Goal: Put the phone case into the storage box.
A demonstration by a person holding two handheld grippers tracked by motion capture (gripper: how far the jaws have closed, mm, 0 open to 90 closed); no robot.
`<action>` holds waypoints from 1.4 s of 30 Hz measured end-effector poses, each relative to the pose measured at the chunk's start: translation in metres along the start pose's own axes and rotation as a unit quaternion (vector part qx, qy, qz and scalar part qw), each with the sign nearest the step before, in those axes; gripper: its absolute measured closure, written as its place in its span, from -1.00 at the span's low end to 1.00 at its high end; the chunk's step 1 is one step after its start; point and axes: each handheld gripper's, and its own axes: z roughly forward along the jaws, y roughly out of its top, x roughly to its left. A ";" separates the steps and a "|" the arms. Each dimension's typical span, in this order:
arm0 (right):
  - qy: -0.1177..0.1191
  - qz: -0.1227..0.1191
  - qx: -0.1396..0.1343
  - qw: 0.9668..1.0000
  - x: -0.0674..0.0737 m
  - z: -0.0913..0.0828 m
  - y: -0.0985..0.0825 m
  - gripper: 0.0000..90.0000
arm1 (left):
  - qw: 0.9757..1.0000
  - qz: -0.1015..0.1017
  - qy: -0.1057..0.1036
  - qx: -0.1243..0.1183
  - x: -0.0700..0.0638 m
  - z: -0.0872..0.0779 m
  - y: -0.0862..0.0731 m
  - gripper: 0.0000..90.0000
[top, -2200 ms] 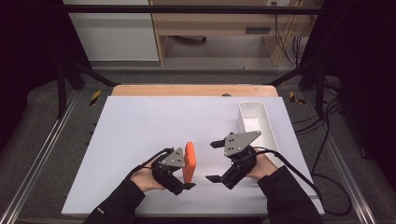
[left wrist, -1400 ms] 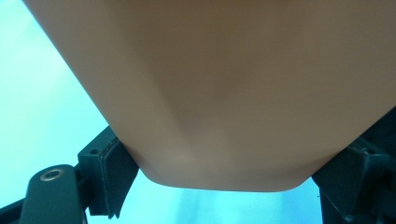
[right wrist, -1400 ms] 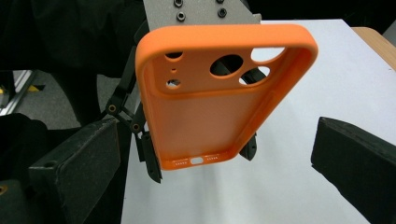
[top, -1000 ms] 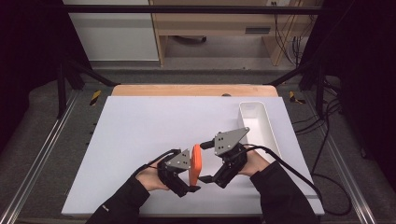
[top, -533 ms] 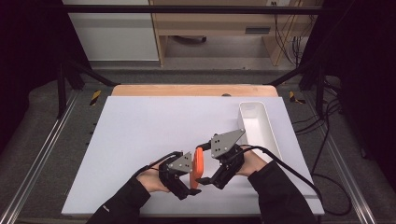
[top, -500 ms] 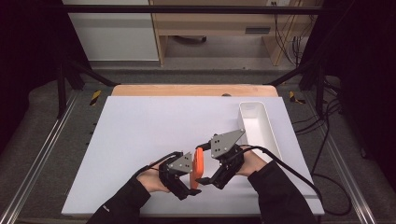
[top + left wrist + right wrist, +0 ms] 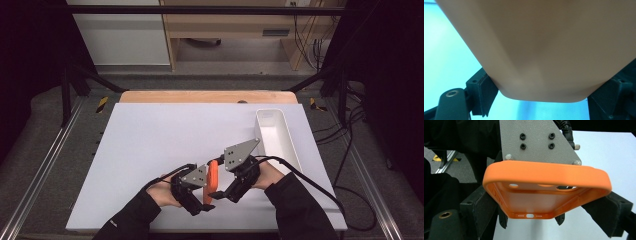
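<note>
An orange phone case [image 7: 213, 179] stands on edge above the white table [image 7: 150, 140], held between my two grippers. My left gripper [image 7: 207, 204] comes at it from the left and is shut on it. In the left gripper view the case's smooth back [image 7: 544, 45] spans both pads [image 7: 485, 96]. My right gripper [image 7: 219, 193] meets the case from the right. In the right gripper view the case's open inner side [image 7: 541, 202], with its camera cut-outs and port holes, sits pressed between the two pads [image 7: 482, 213]. The left gripper's grey plate [image 7: 536, 142] stands just behind it.
A long white tray [image 7: 264, 118] lies at the table's right side, just beyond my right hand. A wooden strip [image 7: 200, 96] runs along the table's far edge. Cables trail off to the right of the table.
My right gripper has moved left from open table onto the case and closed on it. The left gripper has shifted slightly toward the front edge with the case.
</note>
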 end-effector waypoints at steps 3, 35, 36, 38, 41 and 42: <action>0.000 0.001 0.001 1.000 0.000 0.000 0.000 -0.66 | 1.000 -0.003 0.000 -0.003 0.000 0.000 0.000 -0.66; -0.086 0.042 -0.017 0.995 -0.008 -0.025 0.003 -0.65 | 0.987 -0.106 0.111 -0.046 0.013 -0.053 -0.048 -0.94; -0.091 0.043 -0.018 0.995 -0.009 -0.025 0.002 -0.65 | 0.986 -0.112 0.117 -0.049 0.014 -0.055 -0.051 -0.94; -0.100 0.049 -0.020 0.994 -0.010 -0.027 0.001 -0.65 | 0.982 -0.127 0.128 -0.054 0.016 -0.057 -0.058 -0.94; -0.105 0.054 -0.022 0.993 -0.012 -0.028 -0.001 -0.65 | 0.977 -0.144 0.144 -0.058 0.017 -0.060 -0.065 -0.96; -0.106 0.055 -0.023 0.993 -0.012 -0.029 -0.002 -0.65 | 0.976 -0.146 0.150 -0.058 0.017 -0.061 -0.066 -0.96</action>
